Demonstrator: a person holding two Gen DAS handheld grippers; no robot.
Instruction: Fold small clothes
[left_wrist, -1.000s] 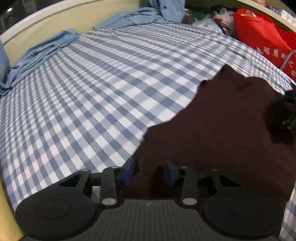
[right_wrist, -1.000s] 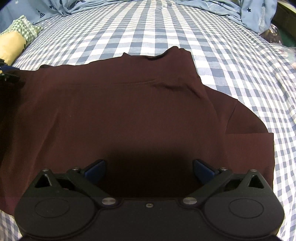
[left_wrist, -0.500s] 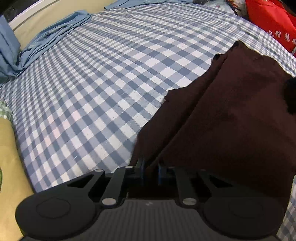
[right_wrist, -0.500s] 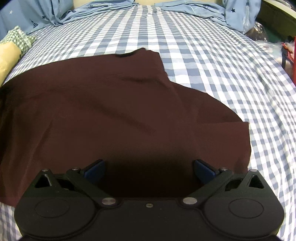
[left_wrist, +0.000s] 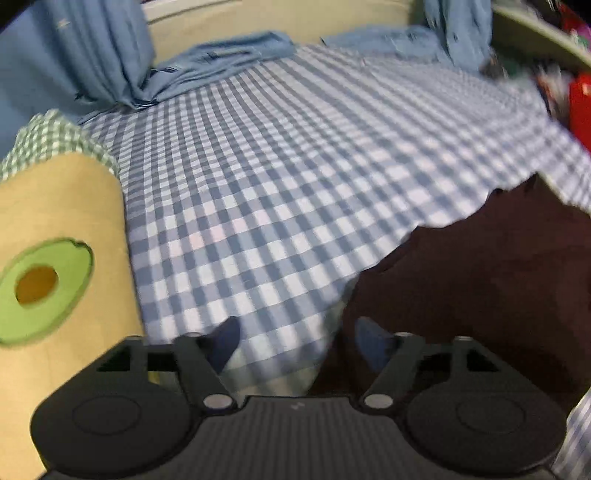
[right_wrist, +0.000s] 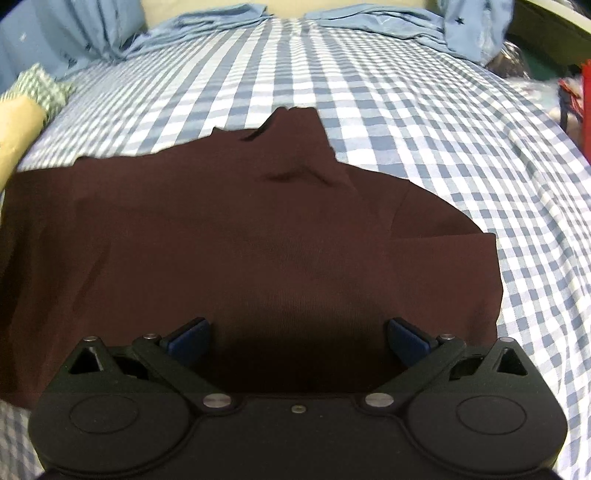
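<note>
On the bed: a dark maroon garment (right_wrist: 258, 240) lies spread on the blue-and-white checked sheet (right_wrist: 406, 92), with one narrower part reaching away from the camera and a squared end lying out to the right.
Garment in the left wrist view: the same maroon cloth (left_wrist: 480, 288) fills the lower right of the picture, its edge running up and to the right across the checks of the sheet (left_wrist: 277, 166).
Left gripper: the left gripper (left_wrist: 297, 341) has jaws that have just been opening and now stand well apart; nothing is clamped between the blue pads. The left pad sits over bare sheet, the right pad over the maroon edge. The view is blurred by motion.
Right gripper: the right gripper (right_wrist: 297, 338) is spread wide above the near part of the garment, pads clear of the cloth, holding nothing.
Left of the bed: a tan cushion with a green avocado picture (left_wrist: 55, 258) lies at the sheet's left edge, with green checked fabric (left_wrist: 55, 136) just behind it.
Far end: rumpled light blue bedding (right_wrist: 207, 26) is bunched along the far side of the sheet, against a cream headboard (left_wrist: 258, 18).
Right edge: a red object (left_wrist: 580, 103) shows among blurred clutter past the sheet's right side; what it is cannot be told.
</note>
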